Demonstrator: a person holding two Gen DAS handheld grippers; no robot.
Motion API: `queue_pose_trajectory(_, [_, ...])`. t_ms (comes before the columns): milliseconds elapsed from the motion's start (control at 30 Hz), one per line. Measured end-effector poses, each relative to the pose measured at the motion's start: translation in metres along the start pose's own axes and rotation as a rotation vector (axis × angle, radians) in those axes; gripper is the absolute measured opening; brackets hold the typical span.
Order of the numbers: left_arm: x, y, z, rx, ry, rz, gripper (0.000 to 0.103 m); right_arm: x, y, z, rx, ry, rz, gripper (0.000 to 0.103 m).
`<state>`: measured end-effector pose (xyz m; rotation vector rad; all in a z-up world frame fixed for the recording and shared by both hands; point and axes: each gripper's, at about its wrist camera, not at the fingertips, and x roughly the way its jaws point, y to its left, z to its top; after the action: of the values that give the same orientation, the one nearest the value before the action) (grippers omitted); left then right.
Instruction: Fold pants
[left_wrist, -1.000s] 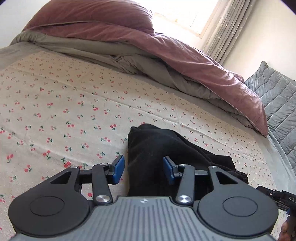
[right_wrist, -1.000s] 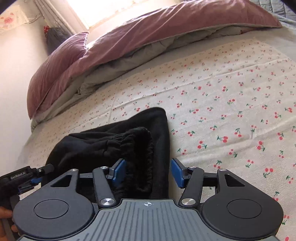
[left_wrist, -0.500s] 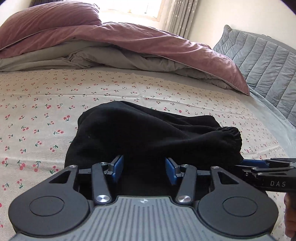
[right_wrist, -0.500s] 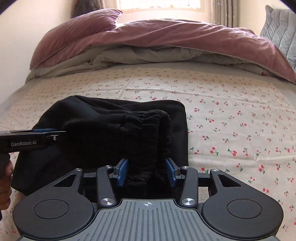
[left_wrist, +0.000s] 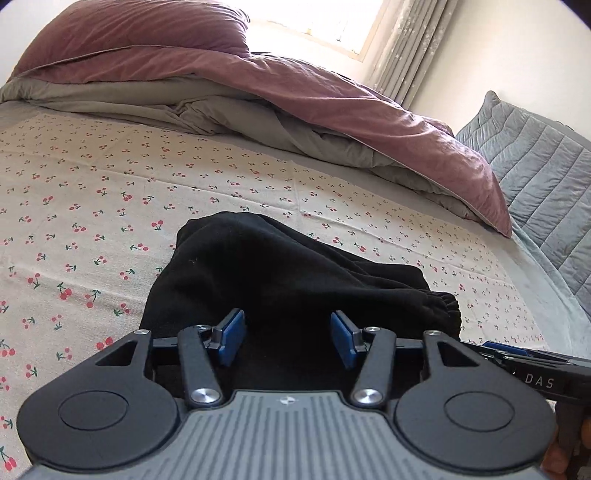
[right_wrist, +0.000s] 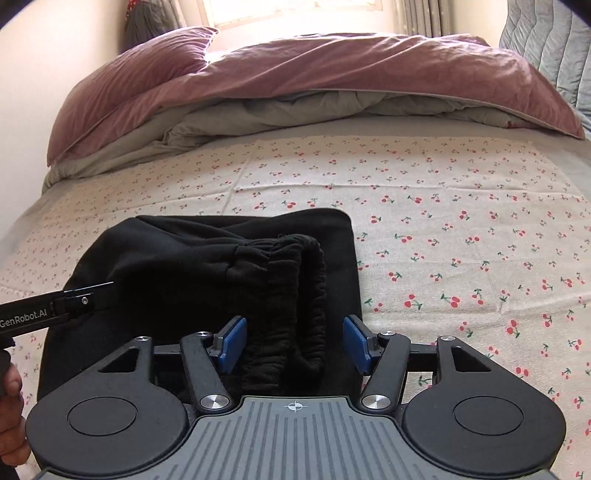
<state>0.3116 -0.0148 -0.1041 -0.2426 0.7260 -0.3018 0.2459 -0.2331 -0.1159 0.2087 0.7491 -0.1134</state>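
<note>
2 grippers, both spreading: the left gripper (left_wrist: 287, 339) opens over black cloth, pads clear of it, and the right gripper (right_wrist: 293, 343) widens around the gathered waistband. Folded black pants (right_wrist: 207, 266) lie bundled on the cherry-print sheet (right_wrist: 443, 229), maroon duvet (right_wrist: 332, 74) heaped beyond.

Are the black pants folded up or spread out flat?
Folded: the black pants lie in a thick bundle, waistband doubled on top.

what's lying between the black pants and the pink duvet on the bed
Only bare cherry-print sheet separates the black pants from the pink duvet, clearest in the right wrist view.
</note>
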Motion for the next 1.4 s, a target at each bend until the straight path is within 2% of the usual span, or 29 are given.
queue_pose_trajectory(167, [-0.027, -0.007, -0.002, 0.022, -0.058, 0.063, 0.061, -0.026, -0.014, 0.003, 0.031, -0.061, -0.032, 0.058])
queue_pose_trajectory(400, [-0.051, -0.019, -0.028, 0.162, -0.083, 0.178, 0.066, -0.042, -0.014, -0.017, 0.04, -0.059, -0.025, 0.06])
queue_pose_trajectory(467, [-0.059, -0.022, -0.035, 0.172, -0.082, 0.176, 0.068, -0.046, -0.002, -0.023, 0.008, -0.047, -0.004, 0.06])
queue_pose_trajectory(567, [-0.069, -0.027, -0.046, 0.189, -0.067, 0.179, 0.077, -0.057, 0.014, -0.033, -0.034, -0.062, -0.003, 0.06])
queue_pose_trajectory(667, [-0.082, -0.029, -0.056, 0.229, -0.056, 0.197, 0.083, -0.072, 0.02, -0.04, -0.013, -0.073, 0.011, 0.06])
queue_pose_trajectory(700, [-0.088, -0.03, -0.059, 0.239, -0.057, 0.199, 0.088, -0.08, 0.022, -0.043, -0.004, -0.078, 0.015, 0.06])
queue_pose_trajectory(767, [-0.099, -0.028, -0.066, 0.237, -0.052, 0.202, 0.095, -0.094, 0.025, -0.048, 0.006, -0.092, 0.019, 0.065])
queue_pose_trajectory(833, [-0.113, -0.024, -0.076, 0.211, -0.038, 0.201, 0.095, -0.113, 0.028, -0.06, 0.029, -0.109, 0.034, 0.072])
queue_pose_trajectory(1000, [-0.144, -0.013, -0.095, 0.171, -0.035, 0.208, 0.099, -0.155, 0.038, -0.099, 0.059, -0.136, 0.024, 0.075])
queue_pose_trajectory(1067, [-0.154, -0.012, -0.101, 0.164, -0.039, 0.213, 0.099, -0.168, 0.041, -0.115, 0.086, -0.138, 0.034, 0.092])
queue_pose_trajectory(1167, [-0.168, -0.009, -0.111, 0.118, -0.028, 0.217, 0.099, -0.178, 0.054, -0.127, 0.035, -0.109, 0.012, 0.096])
queue_pose_trajectory(1233, [-0.175, -0.011, -0.115, 0.094, -0.022, 0.228, 0.099, -0.186, 0.061, -0.129, 0.0, -0.111, -0.031, 0.103])
queue_pose_trajectory(1333, [-0.183, -0.017, -0.122, 0.103, -0.051, 0.255, 0.099, -0.202, 0.064, -0.134, 0.0, -0.145, -0.063, 0.103])
queue_pose_trajectory(1400, [-0.179, -0.022, -0.127, 0.147, -0.076, 0.262, 0.099, -0.209, 0.061, -0.14, 0.017, -0.14, -0.052, 0.103])
